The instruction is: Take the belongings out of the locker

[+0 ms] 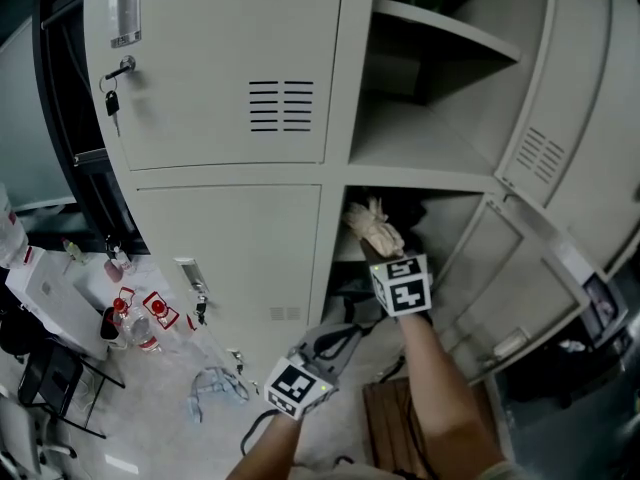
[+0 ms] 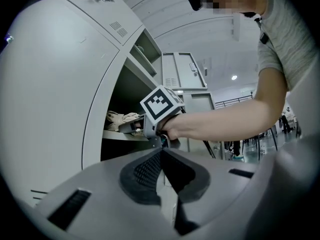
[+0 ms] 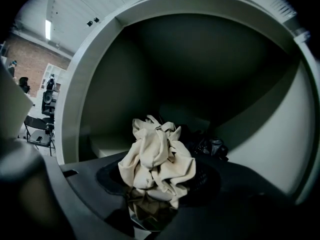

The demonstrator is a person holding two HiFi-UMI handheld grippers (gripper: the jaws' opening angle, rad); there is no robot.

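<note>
Cloth [image 3: 157,159], cream and crumpled, is pinched between the jaws of your right gripper [image 1: 380,246], which are closed on its lower folds. You hold it at the mouth of the lower right compartment of the locker [image 1: 230,68], whose door stands open. A dark bundle [image 3: 212,146] lies deeper inside the compartment, behind the cloth. Your left gripper [image 2: 161,156] hangs lower, outside the locker, with its jaws together and nothing between them.
</note>
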